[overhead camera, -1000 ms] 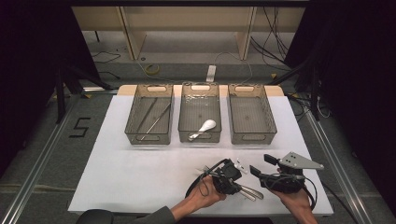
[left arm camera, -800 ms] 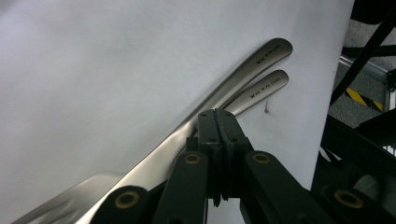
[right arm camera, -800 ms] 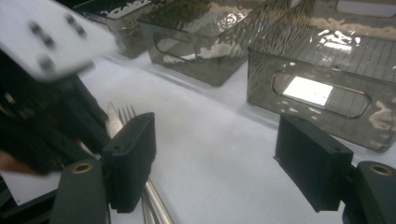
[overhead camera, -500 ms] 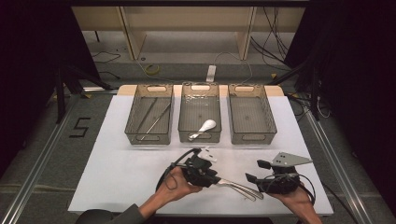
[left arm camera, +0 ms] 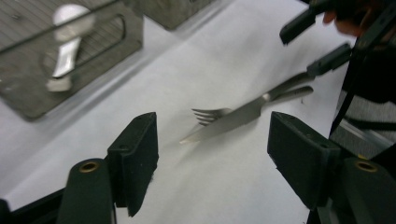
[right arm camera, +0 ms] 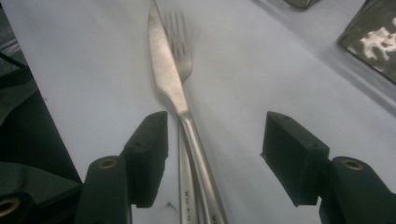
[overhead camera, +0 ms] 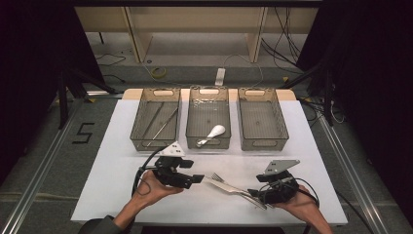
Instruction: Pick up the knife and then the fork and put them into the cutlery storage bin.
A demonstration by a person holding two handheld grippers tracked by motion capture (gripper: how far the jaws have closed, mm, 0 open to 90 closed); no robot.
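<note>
Two pieces of cutlery, a knife [overhead camera: 229,187] and a fork [overhead camera: 221,179], lie side by side on the white bench [overhead camera: 112,165], touching, near its front edge. In the right gripper view the knife [right arm camera: 170,88] lies partly over the fork [right arm camera: 181,44], and both handles run down between the spread jaws of the right gripper [right arm camera: 212,156], which sits low over them without pinching either. The left gripper [overhead camera: 197,179] is just beside the blade tip and the tines, pointing at them; its jaws are spread wide too, and its own view shows the fork [left arm camera: 210,114] and knife [left arm camera: 233,120] lying ahead on the bench, between the jaws but clear of them. Farther back stand three wire baskets in a row: the left basket [overhead camera: 141,114] holds thin sticks, the middle basket [overhead camera: 192,122] a white spoon [overhead camera: 213,133].
</note>
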